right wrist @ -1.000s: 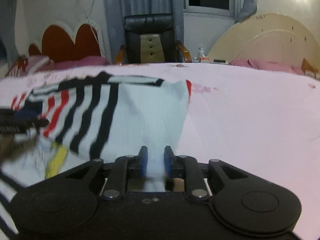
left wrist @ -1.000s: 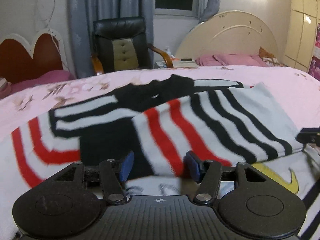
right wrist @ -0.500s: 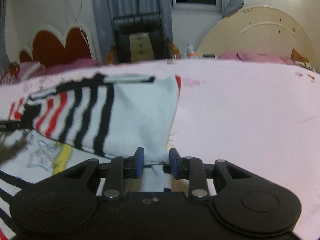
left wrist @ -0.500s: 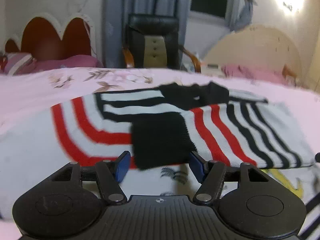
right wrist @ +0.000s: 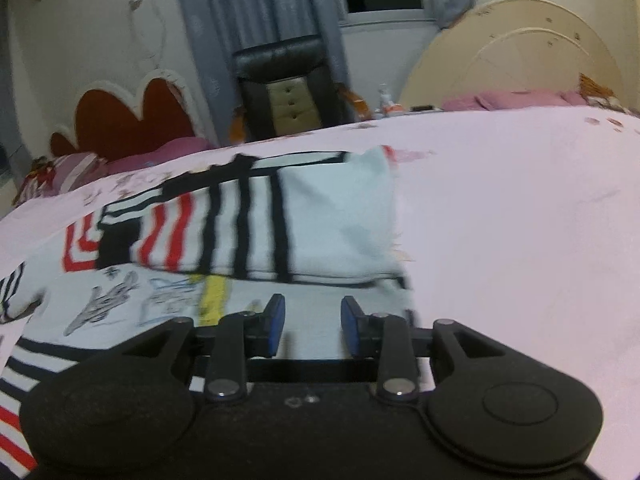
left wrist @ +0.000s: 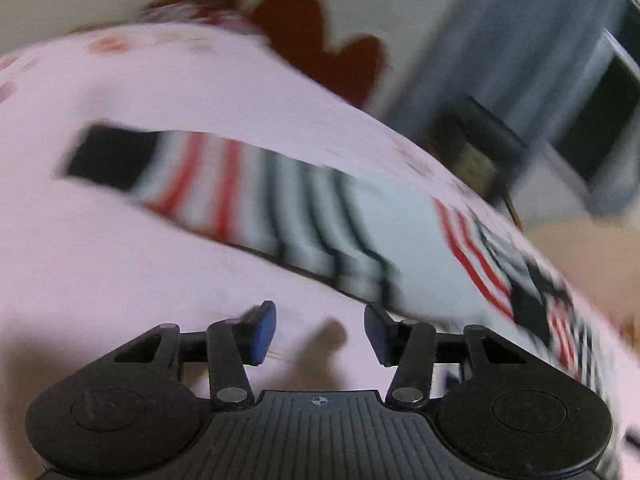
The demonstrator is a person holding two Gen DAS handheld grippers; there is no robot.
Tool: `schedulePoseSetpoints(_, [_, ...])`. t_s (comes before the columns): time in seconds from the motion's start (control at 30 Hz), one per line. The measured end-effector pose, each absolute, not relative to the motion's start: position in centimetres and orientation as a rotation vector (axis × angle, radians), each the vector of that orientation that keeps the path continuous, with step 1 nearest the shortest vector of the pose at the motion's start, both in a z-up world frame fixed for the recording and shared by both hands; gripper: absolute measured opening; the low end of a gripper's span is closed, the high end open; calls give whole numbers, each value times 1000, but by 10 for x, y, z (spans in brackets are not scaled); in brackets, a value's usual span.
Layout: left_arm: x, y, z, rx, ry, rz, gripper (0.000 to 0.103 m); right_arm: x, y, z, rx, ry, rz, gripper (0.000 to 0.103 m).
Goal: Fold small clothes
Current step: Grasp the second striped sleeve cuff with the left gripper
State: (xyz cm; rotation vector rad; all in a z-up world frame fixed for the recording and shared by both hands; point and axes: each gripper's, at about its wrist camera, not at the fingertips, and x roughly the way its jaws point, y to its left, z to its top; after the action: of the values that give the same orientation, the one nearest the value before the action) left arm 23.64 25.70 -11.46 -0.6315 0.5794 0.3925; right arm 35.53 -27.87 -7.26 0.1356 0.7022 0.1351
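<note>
The striped sweater (right wrist: 248,216) is lying on the pink bedspread (right wrist: 520,208), and in the right wrist view it is showing one sleeve already turned in across the body, its black cuff and red and black bands sitting on top of the white front with the printed figures and yellow patch. In the left wrist view, which is tilted and badly blurred, the other sleeve (left wrist: 224,192) is stretching out flat toward the left, ending in a black cuff, so I am judging that this side is not yet folded. That is putting the task somewhere near its first third: one sleeve in, one sleeve to go, and the body still needing to be doubled over. The left hand-held gripper (left wrist: 320,338) is hovering with its blue pads spread wide and nothing between them, over bare bedspread just beside the lower edge of the outstretched sleeve, not touching it as far as the blur is allowing me to tell. The right hand-held gripper (right wrist: 312,324) is likewise standing spread and empty, just above the white front of the sweater near its right edge, with the folded sleeve lying just beyond its fingertips.
</note>
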Motion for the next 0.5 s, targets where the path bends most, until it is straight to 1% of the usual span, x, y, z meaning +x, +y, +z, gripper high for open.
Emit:
schedulePoseSetpoints(0.1, [210,305,-124,-834,488,506,50,364,-256,-69,115,704,176,32])
schedulePoseSetpoints(0.23, [191,355,-151,-1135,350,530,50,372,-233,-62,143,697,205,33])
schedulePoseSetpoints(0.37, [203,375,-162,-1172,316,525,43,378,-209,-58,172,698,221,34])
schedulePoseSetpoints(0.4, [209,379,-164,-1177,312,524,41,379,-204,-57,185,702,226,34])
schedulePoseSetpoints(0.47, [218,385,-164,-1168,316,532,31,381,-196,-56,208,705,229,34])
schedulePoseSetpoints(0.5, [224,384,-166,-1158,325,547,18,383,-191,-55,216,704,228,34])
